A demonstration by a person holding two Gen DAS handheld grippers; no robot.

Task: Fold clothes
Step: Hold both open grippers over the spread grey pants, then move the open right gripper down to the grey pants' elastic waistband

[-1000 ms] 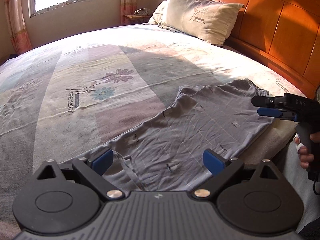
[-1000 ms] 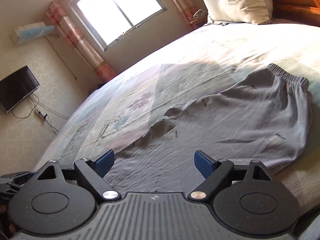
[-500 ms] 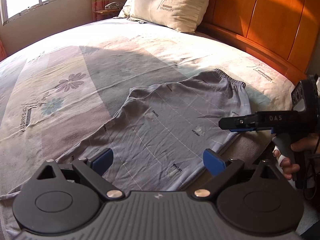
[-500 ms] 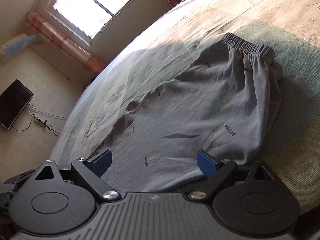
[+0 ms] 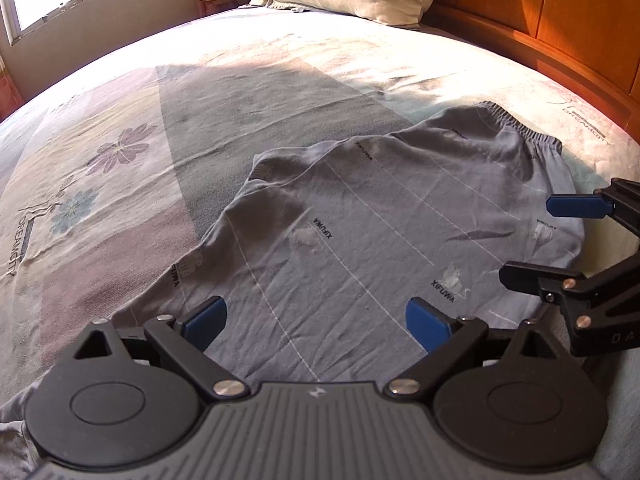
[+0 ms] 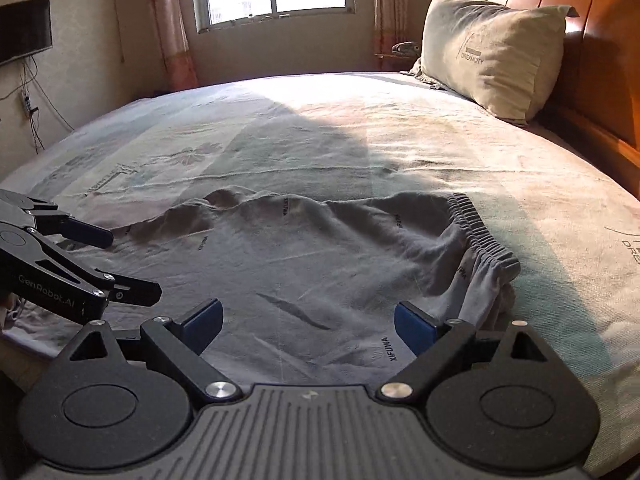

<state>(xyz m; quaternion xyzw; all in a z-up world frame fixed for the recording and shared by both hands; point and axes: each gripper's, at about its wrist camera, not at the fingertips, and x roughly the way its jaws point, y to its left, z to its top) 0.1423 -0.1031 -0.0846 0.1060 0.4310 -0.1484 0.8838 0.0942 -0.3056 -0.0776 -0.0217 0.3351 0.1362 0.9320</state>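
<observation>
Bed w/ floral patterned sheet (image 5: 120, 128): grey elastic-waist cotton shorts (image 5: 380, 232) lie flat, unfolded; left gripper (image 5: 316, 320) & right gripper (image 6: 308, 322) jaws spread, empty; folding not started.

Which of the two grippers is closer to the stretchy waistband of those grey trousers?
The right gripper: the gathered waistband lies just beyond its right-hand finger. The left gripper sits farther down the grey trousers.
</observation>
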